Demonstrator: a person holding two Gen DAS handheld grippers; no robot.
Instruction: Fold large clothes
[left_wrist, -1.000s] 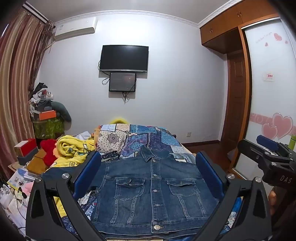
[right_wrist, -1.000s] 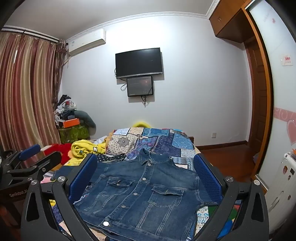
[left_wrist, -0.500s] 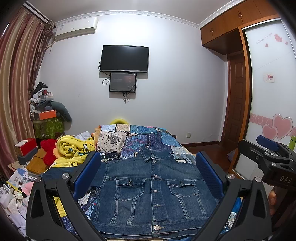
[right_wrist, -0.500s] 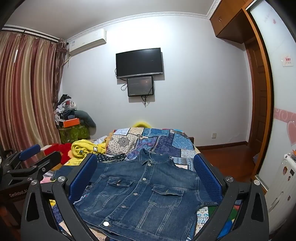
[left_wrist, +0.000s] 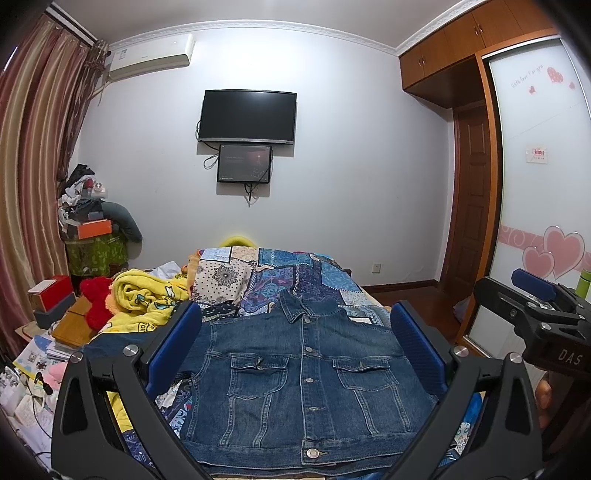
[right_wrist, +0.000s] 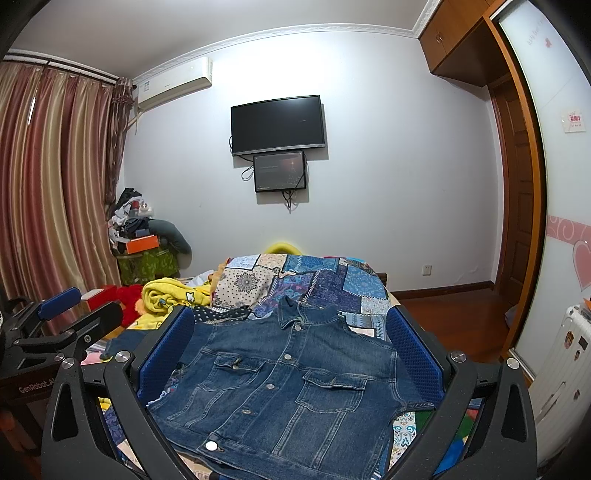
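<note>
Denim fills the middle of both wrist views: a dark blue denim jacket (left_wrist: 306, 373) with metal snap buttons lies front-up and spread flat on the bed (left_wrist: 373, 317), its collar pointing toward the far wall and its hem at the near edge of the bed. Both chest pockets face up, and the placket is closed. Under it lies a patchwork bedspread of blue, purple and cream printed squares (left_wrist: 280, 275), which runs on to the bed's far end.

Left gripper (left_wrist: 299, 350) hovers above the near edge of the bed with its blue-padded fingers (left_wrist: 173, 347) spread wide, one to each side of the jacket and holding nothing. Right gripper (right_wrist: 291, 350) is just the same (fingers far apart, nothing between them but the view of the jacket below), and it shows at the right edge of the left view, with part of a hand (left_wrist: 543, 398) under it. Neither gripper touches the cloth.

At the bed's left side a crumpled yellow blanket with cartoon prints (left_wrist: 147, 299) lies beside a red plush toy (left_wrist: 96, 301). On the far wall hangs a black flat television (left_wrist: 247, 116) with a smaller dark screen (left_wrist: 244, 163) just below it, and a white air conditioner (left_wrist: 151, 57) sits near the striped curtains (left_wrist: 33, 155).
</note>
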